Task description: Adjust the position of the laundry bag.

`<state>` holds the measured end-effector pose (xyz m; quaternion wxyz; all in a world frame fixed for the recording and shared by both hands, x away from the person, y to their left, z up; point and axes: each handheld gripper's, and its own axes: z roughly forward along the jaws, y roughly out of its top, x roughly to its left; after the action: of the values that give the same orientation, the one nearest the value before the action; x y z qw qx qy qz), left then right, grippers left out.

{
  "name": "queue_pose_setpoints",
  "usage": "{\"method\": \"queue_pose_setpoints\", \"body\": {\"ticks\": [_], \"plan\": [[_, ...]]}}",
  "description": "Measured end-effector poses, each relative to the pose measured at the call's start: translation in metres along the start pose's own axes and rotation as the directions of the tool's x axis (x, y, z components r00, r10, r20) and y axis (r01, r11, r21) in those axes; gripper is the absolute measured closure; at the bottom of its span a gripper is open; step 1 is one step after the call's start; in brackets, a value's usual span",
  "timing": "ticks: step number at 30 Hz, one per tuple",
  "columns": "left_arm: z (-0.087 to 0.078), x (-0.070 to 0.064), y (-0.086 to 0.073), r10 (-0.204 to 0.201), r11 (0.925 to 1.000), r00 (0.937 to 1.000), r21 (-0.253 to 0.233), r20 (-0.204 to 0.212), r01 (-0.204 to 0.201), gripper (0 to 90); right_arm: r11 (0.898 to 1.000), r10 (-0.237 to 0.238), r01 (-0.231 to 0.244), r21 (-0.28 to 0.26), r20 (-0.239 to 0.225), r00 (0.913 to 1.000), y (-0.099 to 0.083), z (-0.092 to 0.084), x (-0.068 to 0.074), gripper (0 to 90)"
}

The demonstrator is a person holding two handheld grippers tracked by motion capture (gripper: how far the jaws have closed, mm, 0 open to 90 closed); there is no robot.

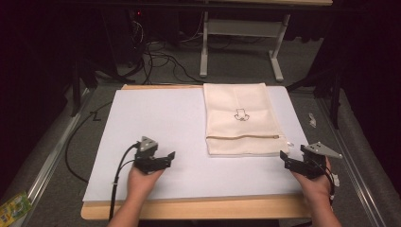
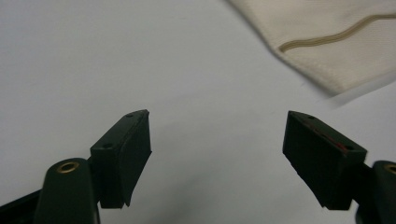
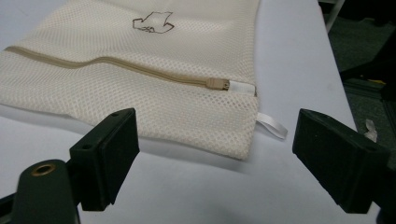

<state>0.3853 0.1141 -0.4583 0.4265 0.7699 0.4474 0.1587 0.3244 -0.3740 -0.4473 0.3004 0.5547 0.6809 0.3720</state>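
A cream mesh bag [image 1: 241, 118] lies flat on the white sheet [image 1: 156, 123], right of centre, with a small dark outline print [image 1: 240, 115] on it. A tan zipper [image 3: 107, 63] runs along the bag's near end and is closed, its pull [image 3: 217, 84] at the right. A white loop tag [image 3: 272, 125] sticks out at that corner. My left gripper [image 1: 158, 153] rests open on the bare sheet, well left of the bag [image 2: 327, 42]. My right gripper [image 1: 294, 156] is open just before the bag's near right corner [image 3: 140, 60]. Nothing sits between either pair of jaws [image 2: 217, 116] [image 3: 215, 116].
The sheet covers a wooden table whose front edge [image 1: 198, 208] shows below my hands. A white frame with legs [image 1: 205, 42] and cables [image 1: 161, 56] stand on the floor behind. A small white scrap [image 1: 312, 119] lies right of the table, a green packet [image 1: 12, 208] at bottom left.
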Motion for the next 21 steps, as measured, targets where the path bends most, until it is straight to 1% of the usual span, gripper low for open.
{"method": "queue_pose_setpoints", "body": {"ticks": [1, 2, 3, 4, 5, 6, 7, 8, 9, 10, 11, 12, 13, 14, 15, 16, 17, 19, 20, 21], "plan": [[0.0, 0.0, 0.0, 0.0, 1.0, 1.0, 0.0, 0.0, 0.0, 25.3, 1.0, -0.014, 0.014, 0.005, -0.007, 0.9999, 0.0, 0.001, 0.0, 15.2], [0.02, -0.018, 0.006, 0.004, 1.0, 0.9994, 0.009, 0.035, -0.004, 25.8, 1.0, -0.013, 0.013, 0.008, -0.015, 0.9998, 0.0, 0.002, 0.0, 15.3], [0.02, -0.018, 0.006, 0.004, 1.0, 0.9994, 0.009, 0.035, -0.004, 26.2, 1.0, -0.013, 0.013, 0.008, -0.015, 0.9998, 0.0, 0.002, 0.0, 15.3], [0.03, -0.027, 0.009, 0.005, 0.9999, 0.9984, 0.016, 0.057, -0.006, 26.2, 1.0, -0.019, 0.02, 0.009, -0.019, 0.9996, 0.0, 0.002, 0.001, 15.5], [0.04, -0.037, 0.012, 0.007, 0.9999, 0.9976, 0.015, 0.068, -0.008, 26.9, 1.0, -0.027, 0.028, 0.011, -0.019, 0.9994, 0.0, 0.003, 0.001, 15.7], [0.058, -0.054, 0.02, 0.015, 0.9996, 0.9973, 0.021, 0.072, -0.016, 27.2, 0.999, -0.031, 0.031, 0.01, -0.024, 0.9992, 0.0, 0.002, 0.001, 15.9], [0.058, -0.054, 0.02, 0.015, 0.9996, 0.9973, 0.021, 0.072, -0.016, 27.3, 0.999, -0.031, 0.031, 0.01, -0.024, 0.9992, 0.0, 0.002, 0.001, 15.9], [0.075, -0.067, 0.028, 0.024, 0.9991, 0.9954, 0.034, 0.093, -0.027, 28.6, 0.999, -0.032, 0.032, 0.007, -0.029, 0.9991, 0.0, 0.002, 0.001, 16.3], [0.075, -0.067, 0.028, 0.024, 0.9991, 0.9954, 0.034, 0.093, -0.027, 29.4, 0.999, -0.032, 0.032, 0.007, -0.029, 0.9991, 0.0, 0.002, 0.001, 16.3], [0.082, -0.073, 0.031, 0.039, 0.9978, 0.9952, 0.049, 0.09, -0.044, 29.4, 1.0, -0.028, 0.029, 0.007, -0.032, 0.9991, 0.0, 0.002, 0.001, 16.7], [0.09, -0.077, 0.034, 0.051, 0.9961, 0.996, 0.068, 0.074, -0.056, 31.9, 1.0, -0.028, 0.028, 0.008, -0.036, 0.999, 0.0, 0.003, 0.001, 16.8], [0.096, -0.078, 0.036, 0.045, 0.9949, 0.9972, 0.087, 0.06, -0.05, 40.9, 0.999, -0.031, 0.031, 0.01, -0.039, 0.9988, 0.0, 0.003, 0.001, 17.1], [0.101, -0.077, 0.037, 0.024, 0.9949, 0.9974, 0.096, 0.067, -0.03, 40.9, 0.999, -0.031, 0.031, 0.01, -0.039, 0.9988, 0.0, 0.003, 0.001, 17.1], [0.106, -0.076, 0.037, 0.012, 0.9956, 0.9972, 0.091, 0.074, -0.019, 51.4, 0.999, -0.044, 0.044, 0.009, -0.041, 0.9982, 0.0, 0.004, 0.002, 17.3], [0.106, -0.076, 0.037, 0.012, 0.9956, 0.9972, 0.091, 0.074, -0.019, 56.2, 0.999, -0.044, 0.044, 0.009, -0.041, 0.9982, 0.0, 0.004, 0.002, 17.3], [0.108, -0.076, 0.037, 0.029, 0.9955, 0.9981, 0.088, 0.054, -0.033, 60.9, 0.999, -0.041, 0.041, 0.006, -0.046, 0.9981, 0.0, 0.004, 0.002, 17.7], [0.108, -0.076, 0.037, 0.029, 0.9955, 0.9981, 0.088, 0.054, -0.033, 67.2, 0.999, -0.041, 0.041, 0.006, -0.046, 0.9981, 0.0, 0.004, 0.002, 17.7], [0.106, -0.078, 0.036, 0.067, 0.9927, 0.995, 0.096, 0.075, -0.074, 83.0, 0.999, -0.041, 0.041, 0.003, -0.053, 0.9978, 0.001, 0.004, 0.003, 18.5], [0.106, -0.078, 0.036, 0.067, 0.9927, 0.995, 0.096, 0.075, -0.074, 86.9, 0.999, -0.041, 0.041, 0.003, -0.053, 0.9978, 0.001, 0.004, 0.003, 18.5], [0.105, -0.079, 0.035, 0.08, 0.9917, 0.9943, 0.095, 0.071, -0.086, 86.9, 0.999, -0.042, 0.042, 0.002, -0.054, 0.9977, 0.001, 0.004, 0.003, 18.7]]}}
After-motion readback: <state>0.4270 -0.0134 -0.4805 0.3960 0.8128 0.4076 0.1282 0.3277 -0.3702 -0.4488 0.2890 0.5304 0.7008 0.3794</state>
